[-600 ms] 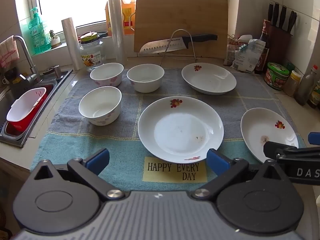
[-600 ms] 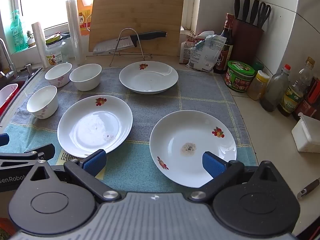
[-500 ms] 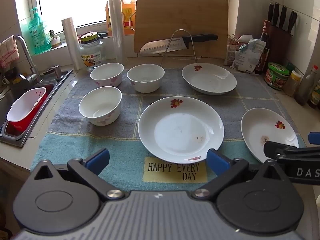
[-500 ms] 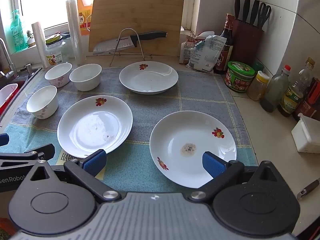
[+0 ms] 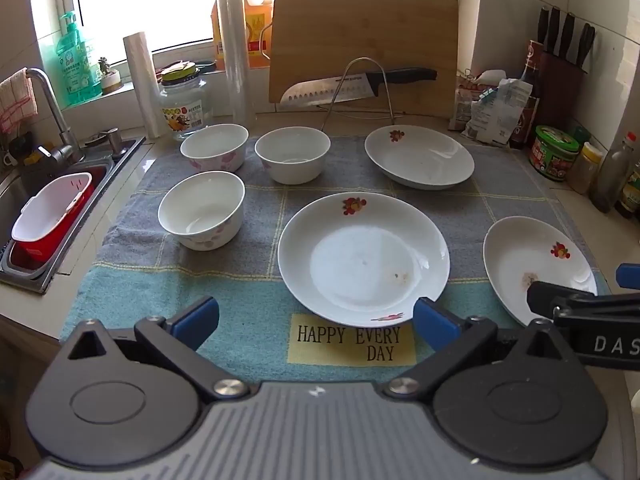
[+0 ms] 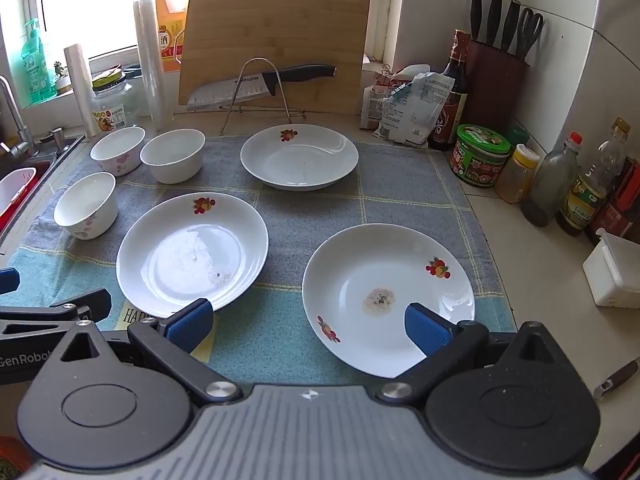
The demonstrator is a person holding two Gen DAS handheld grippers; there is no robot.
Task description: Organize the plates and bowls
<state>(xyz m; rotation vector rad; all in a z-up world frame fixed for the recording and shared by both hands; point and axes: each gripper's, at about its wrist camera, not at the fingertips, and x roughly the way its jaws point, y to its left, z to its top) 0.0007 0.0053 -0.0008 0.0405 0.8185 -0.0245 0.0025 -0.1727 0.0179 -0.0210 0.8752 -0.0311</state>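
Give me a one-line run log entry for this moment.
left gripper: open, empty | right gripper: open, empty | plates: three, separate on towel | bowls: three, unstacked | stacking: not started

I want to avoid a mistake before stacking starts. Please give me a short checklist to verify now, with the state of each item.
1. Left gripper jaws wide and holding nothing: ok.
2. Right gripper jaws wide and holding nothing: ok.
3. Three white floral ceramic plates lie apart, none stacked: near right plate, middle plate, far plate: ok.
4. Three white ceramic bowls upright, apart from each other, at the left: ok.
5. Plates clean: not ok, brownish residue on the near right plate and a smaller spot on the middle plate.
6. Grey and blue checked cloth lies flat: ok.
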